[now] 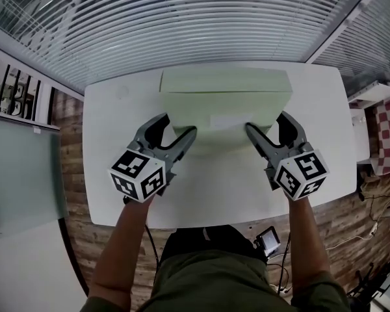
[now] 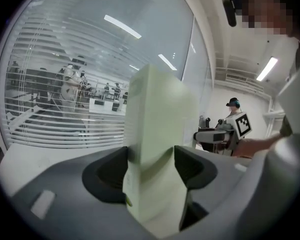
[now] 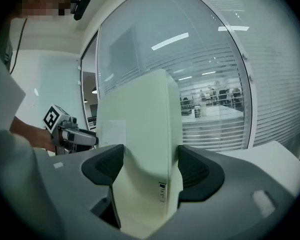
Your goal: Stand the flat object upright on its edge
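The pale green box (image 1: 225, 103) spans between both tongs over the white desk (image 1: 117, 174). The left tongs (image 1: 175, 127) pinch its left end, and the right tongs (image 1: 268, 123) pinch its right end.

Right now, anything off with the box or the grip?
Nothing stands out. The pale green box sits level over the white table, with the left gripper and the right gripper each clamped on one end. No dents, tears or spills show. I can't tell whether its lower edge touches the table.
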